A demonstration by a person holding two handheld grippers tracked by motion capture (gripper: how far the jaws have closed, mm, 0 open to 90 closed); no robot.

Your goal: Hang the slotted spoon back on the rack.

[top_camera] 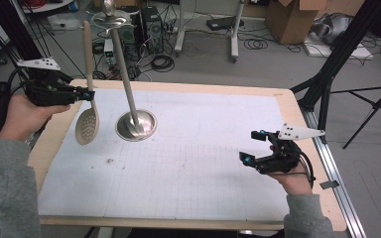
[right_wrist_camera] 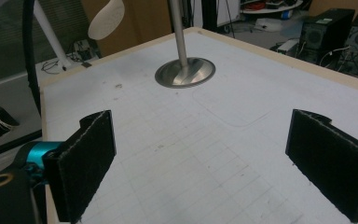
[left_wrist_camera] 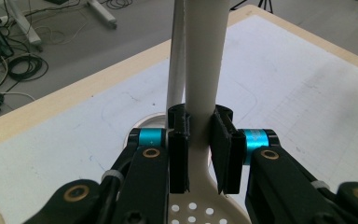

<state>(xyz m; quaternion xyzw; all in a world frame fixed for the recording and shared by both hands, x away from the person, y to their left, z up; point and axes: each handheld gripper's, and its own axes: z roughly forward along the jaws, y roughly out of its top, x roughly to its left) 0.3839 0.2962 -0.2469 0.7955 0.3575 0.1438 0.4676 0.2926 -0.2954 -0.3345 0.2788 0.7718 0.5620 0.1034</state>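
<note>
My left gripper (top_camera: pixel 87 94) is shut on the handle of a beige slotted spoon (top_camera: pixel 87 124), held upright above the table's left side with the perforated bowl down and the handle tip up. In the left gripper view the pads (left_wrist_camera: pixel 179 149) clamp the spoon handle (left_wrist_camera: pixel 204 79) just above the holed bowl. A metal stand (top_camera: pixel 136 124) with a round base and a tall pole rises right beside the spoon. My right gripper (top_camera: pixel 255 147) rests open near the table's right edge, its pads (right_wrist_camera: pixel 87 158) wide apart over bare mat.
A white gridded mat (top_camera: pixel 188 158) covers the wooden table (top_camera: pixel 297 109). Behind the table the floor holds cables, computer towers (top_camera: pixel 151 22), and cardboard boxes (top_camera: pixel 292 17). A black tripod (top_camera: pixel 337 64) stands at the right.
</note>
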